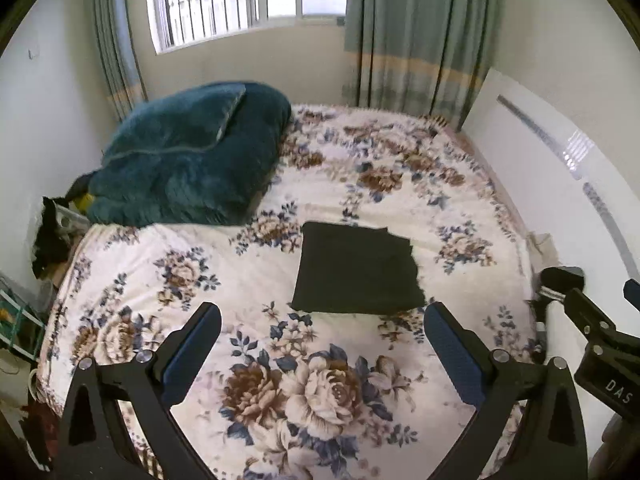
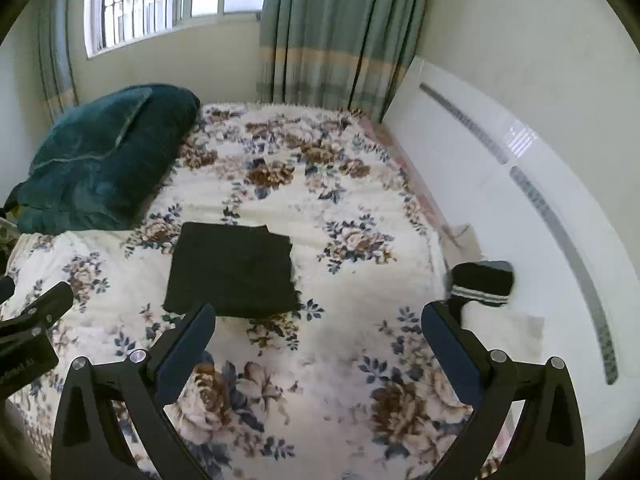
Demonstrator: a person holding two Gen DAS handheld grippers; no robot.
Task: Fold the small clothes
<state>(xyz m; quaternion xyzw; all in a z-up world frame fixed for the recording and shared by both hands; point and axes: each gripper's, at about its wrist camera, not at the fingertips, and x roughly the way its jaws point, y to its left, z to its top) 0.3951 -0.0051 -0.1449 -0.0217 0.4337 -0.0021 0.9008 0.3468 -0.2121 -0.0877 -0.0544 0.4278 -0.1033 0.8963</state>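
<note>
A black garment (image 1: 356, 270) lies folded into a neat rectangle on the floral bedspread (image 1: 320, 392), near the middle of the bed. My left gripper (image 1: 322, 314) hovers just short of its near edge, open and holding nothing. In the right wrist view the same folded garment (image 2: 232, 270) lies ahead and to the left of my right gripper (image 2: 318, 312), which is also open with nothing in it. A small black sock-like piece with white stripes (image 2: 482, 282) sits at the bed's right edge, just past the right fingertip (image 2: 434, 320).
A thick teal blanket (image 1: 192, 160) is heaped at the far left of the bed. A white panel (image 1: 560, 184) runs along the right side. Green curtains (image 1: 416, 40) and a barred window stand behind. Clutter (image 1: 48, 240) sits beside the bed's left edge.
</note>
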